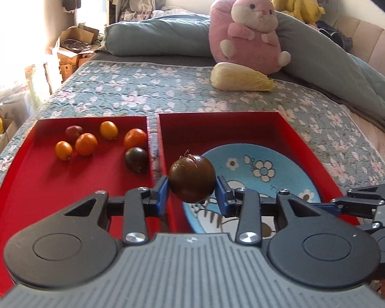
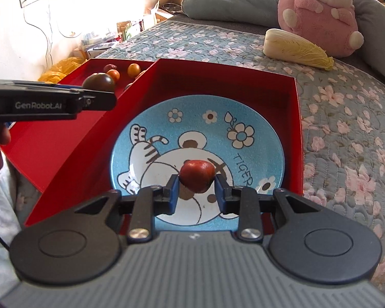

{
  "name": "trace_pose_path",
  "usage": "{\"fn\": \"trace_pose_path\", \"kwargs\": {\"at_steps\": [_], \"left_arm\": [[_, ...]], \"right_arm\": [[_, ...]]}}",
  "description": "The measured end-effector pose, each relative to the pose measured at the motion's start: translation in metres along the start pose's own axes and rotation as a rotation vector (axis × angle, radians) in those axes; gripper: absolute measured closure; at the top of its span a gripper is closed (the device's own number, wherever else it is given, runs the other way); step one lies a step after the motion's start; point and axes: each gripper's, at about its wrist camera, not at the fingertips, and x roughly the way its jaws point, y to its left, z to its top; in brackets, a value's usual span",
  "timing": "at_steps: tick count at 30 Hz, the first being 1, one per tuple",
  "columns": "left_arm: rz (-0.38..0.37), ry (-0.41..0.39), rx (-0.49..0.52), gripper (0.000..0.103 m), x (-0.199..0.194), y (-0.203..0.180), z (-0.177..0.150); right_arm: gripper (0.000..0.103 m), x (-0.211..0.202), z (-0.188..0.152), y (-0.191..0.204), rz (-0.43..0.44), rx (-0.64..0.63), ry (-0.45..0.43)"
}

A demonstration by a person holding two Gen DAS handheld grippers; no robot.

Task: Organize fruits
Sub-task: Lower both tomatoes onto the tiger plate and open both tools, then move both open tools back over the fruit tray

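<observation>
We have two red trays side by side on the bed (image 1: 166,95). The left tray (image 1: 33,169) carries six small fruits: orange and yellow ones (image 1: 86,144), a reddish one at the back, and a dark one (image 1: 136,158) near the dividing wall. The right tray (image 2: 292,118) holds a blue plate (image 2: 256,118) with a cartoon tiger, and we see no fruit resting on the plate itself. So we judge the sorting to be at an early stage: two fruits are in the air, none set down on the plate, and six are left in the left tray.

Our left tool (image 1: 192,192) is pinching a dark tomato (image 1: 192,178) between its blue pads (image 1: 162,192), narrowed to the fruit's width, above the wall between the trays and the plate's near edge. Our right tool (image 2: 196,192) is likewise closed on a smaller red fruit (image 2: 197,175) over the middle of the plate; whether that fruit touches the plate or hangs just above it, we cannot say from this angle. A cabbage (image 1: 241,77) and a pink plush toy (image 1: 246,30) lie farther up the bed, well apart from the trays.
</observation>
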Motion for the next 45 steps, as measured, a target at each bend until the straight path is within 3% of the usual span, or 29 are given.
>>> {"fn": "trace_pose_path", "kwargs": {"at_steps": [9,21,22,24,26,29,38,45], "left_arm": [[-0.038,0.077,0.055,0.059,0.032,-0.035,-0.005],[-0.026,0.122,0.072,0.058,0.042,-0.033,-0.009],[-0.021,0.122,0.070,0.057,0.041,-0.033,-0.009],[-0.013,0.105,0.069,0.041,0.038,-0.032,-0.008],[-0.005,0.086,0.071,0.034,0.035,-0.034,-0.007],[-0.016,0.080,0.077,0.033,0.032,-0.035,-0.006],[-0.021,0.046,0.036,0.033,0.016,-0.022,0.000],[0.012,0.014,0.000,0.033,0.005,0.007,0.009]], "right_arm": [[0.070,0.011,-0.003,-0.007,-0.004,0.000,0.028],[0.069,0.016,0.001,-0.009,-0.010,0.015,0.032],[0.069,0.015,0.001,-0.010,-0.011,0.019,0.028],[0.068,0.014,0.001,-0.010,-0.009,0.028,0.028],[0.066,0.012,0.001,-0.011,-0.016,0.039,0.025],[0.047,0.008,0.002,-0.011,-0.024,0.053,0.010],[0.047,0.001,0.008,-0.008,-0.029,0.073,-0.018],[0.047,-0.004,0.024,0.010,-0.014,0.020,-0.059]]}}
